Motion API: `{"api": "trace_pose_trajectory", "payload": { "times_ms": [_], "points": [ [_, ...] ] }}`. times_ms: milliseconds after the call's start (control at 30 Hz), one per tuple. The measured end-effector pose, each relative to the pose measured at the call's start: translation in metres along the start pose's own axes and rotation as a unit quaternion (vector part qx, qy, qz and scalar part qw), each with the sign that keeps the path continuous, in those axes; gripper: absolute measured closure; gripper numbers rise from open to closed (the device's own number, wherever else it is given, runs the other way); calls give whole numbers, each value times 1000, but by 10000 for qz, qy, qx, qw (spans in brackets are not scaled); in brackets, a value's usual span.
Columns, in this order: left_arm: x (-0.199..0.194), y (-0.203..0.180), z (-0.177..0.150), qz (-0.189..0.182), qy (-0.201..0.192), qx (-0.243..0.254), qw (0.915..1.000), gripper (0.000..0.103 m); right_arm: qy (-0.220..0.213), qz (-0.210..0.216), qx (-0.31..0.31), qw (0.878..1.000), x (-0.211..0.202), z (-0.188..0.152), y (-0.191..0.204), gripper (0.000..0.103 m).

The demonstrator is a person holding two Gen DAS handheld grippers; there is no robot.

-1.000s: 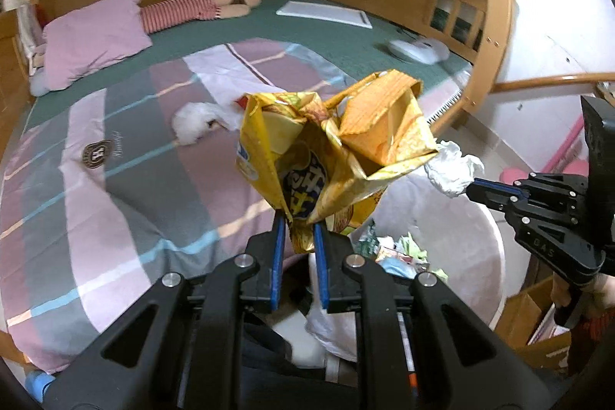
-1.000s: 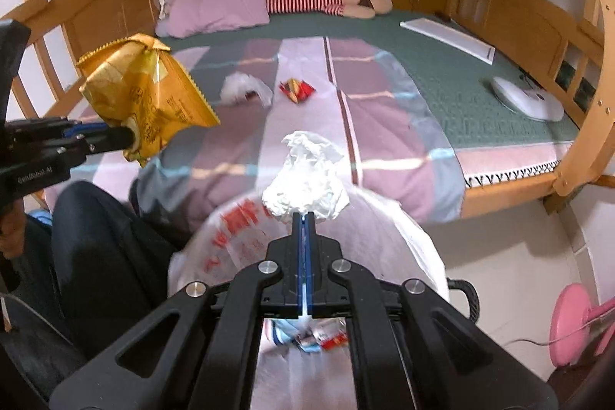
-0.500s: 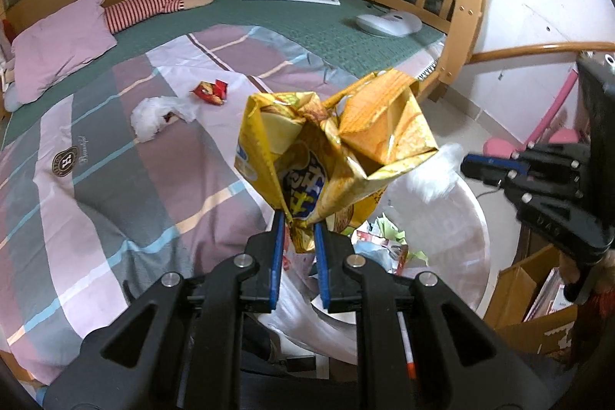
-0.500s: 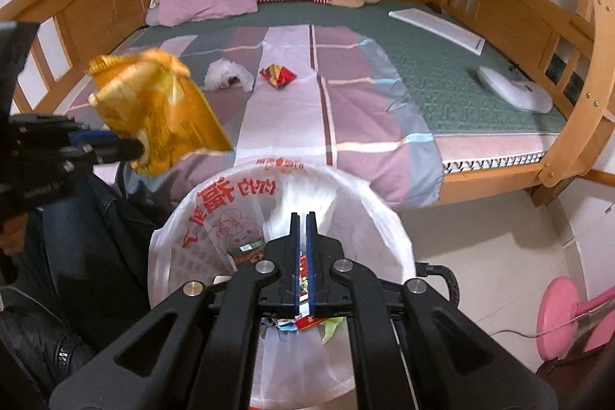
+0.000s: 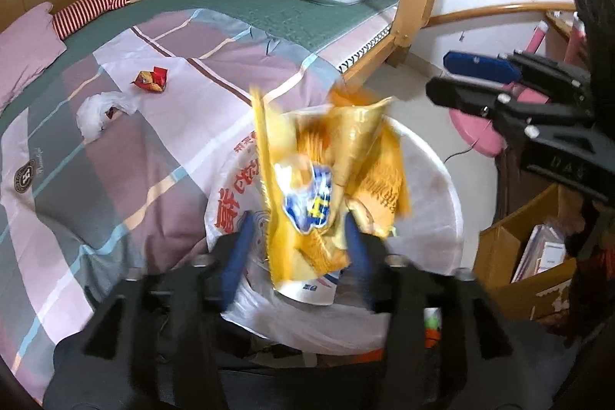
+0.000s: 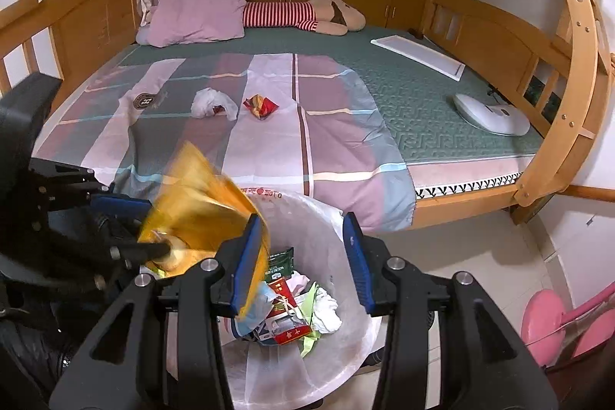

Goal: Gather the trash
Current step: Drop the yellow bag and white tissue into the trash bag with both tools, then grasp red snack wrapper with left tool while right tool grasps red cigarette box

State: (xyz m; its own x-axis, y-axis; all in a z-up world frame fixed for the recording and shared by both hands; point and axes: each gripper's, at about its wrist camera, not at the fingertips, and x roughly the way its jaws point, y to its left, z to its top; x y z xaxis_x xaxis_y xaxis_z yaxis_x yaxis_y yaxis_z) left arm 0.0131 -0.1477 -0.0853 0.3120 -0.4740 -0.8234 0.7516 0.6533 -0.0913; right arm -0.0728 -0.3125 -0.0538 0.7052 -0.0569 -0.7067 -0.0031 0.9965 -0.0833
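A crumpled yellow chip bag (image 5: pixel 326 187) shows blurred between the fingers of my left gripper (image 5: pixel 298 248), whose jaws are opening; the pads stand off it. It hangs over the mouth of the white trash bag (image 5: pixel 442 175). In the right wrist view the chip bag (image 6: pixel 200 202) is a yellow smear by the left gripper (image 6: pixel 159 227). My right gripper (image 6: pixel 303 256) is opening above the trash bag (image 6: pixel 323 210), nothing between its fingers. On the bedspread lie a white crumpled wad (image 6: pixel 211 102) and a red snack wrapper (image 6: pixel 261 106).
The trash bag holds several wrappers and tissues. A striped quilt (image 6: pixel 269 148) covers the bed, with a pink pillow (image 6: pixel 196 14), a striped plush, a white board and a white device further back. A cardboard box (image 5: pixel 526 256) and pink stool (image 6: pixel 546 314) stand on the floor.
Both grippers have opened. The white tissue left the right gripper and fell into the trash bag. The left gripper moved over the bag and let go of the chip bag, now dropping.
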Motion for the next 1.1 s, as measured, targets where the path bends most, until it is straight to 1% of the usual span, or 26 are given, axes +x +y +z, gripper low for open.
{"api": "trace_pose_trajectory", "payload": {
  "times_ms": [67,133,367,400,433,467,567,633,667,767,800,867,933,967,1000,1033,1100],
  "points": [
    [2,1,-1,84,23,9,10000,44,-10,-7,-4,10000,0,1,0,59],
    [3,7,-1,181,35,-99,9998,38,-7,-8,-2,10000,0,1,0,58],
    [-1,36,1,457,-39,-482,9978,34,42,42,104,9999,10,2,0,57],
    [-2,42,2,556,-63,-529,9970,33,43,49,153,9999,14,3,-2,54],
    [-3,50,4,657,-83,-579,9961,33,49,47,232,9997,19,5,-3,48],
    [-4,58,5,749,-103,-631,9951,33,48,32,353,9994,27,8,-6,45],
    [-12,92,11,1088,-202,-991,9889,33,51,30,783,9969,64,27,-15,44],
    [-19,120,15,1345,-286,-1298,9820,33,-26,45,964,9953,84,41,-17,44],
    [-21,130,17,1421,-331,-1385,9796,33,-68,56,1044,9945,101,54,-16,44],
    [-26,165,25,1670,-462,-1662,9708,33,-109,96,877,9960,134,81,-1,44],
    [-25,178,29,1750,-504,-1789,9669,34,-143,154,753,9969,148,93,9,44],
    [-22,198,36,1831,-568,-1982,9612,36,-176,125,443,9988,176,112,34,44],
    [-14,218,44,1853,-613,-2165,9566,37,-48,201,254,9995,195,120,54,44],
    [-7,229,50,1867,-634,-2256,9541,37,99,355,209,9991,205,121,64,44],
    [-1,236,55,1868,-645,-2287,9532,37,267,578,208,9978,214,120,74,44],
    [8,243,64,1859,-661,-2281,9534,37,387,705,220,9965,220,119,80,44],
    [30,254,88,1744,-678,-2200,9574,34,693,847,304,9935,231,113,87,44]
  ]
}}
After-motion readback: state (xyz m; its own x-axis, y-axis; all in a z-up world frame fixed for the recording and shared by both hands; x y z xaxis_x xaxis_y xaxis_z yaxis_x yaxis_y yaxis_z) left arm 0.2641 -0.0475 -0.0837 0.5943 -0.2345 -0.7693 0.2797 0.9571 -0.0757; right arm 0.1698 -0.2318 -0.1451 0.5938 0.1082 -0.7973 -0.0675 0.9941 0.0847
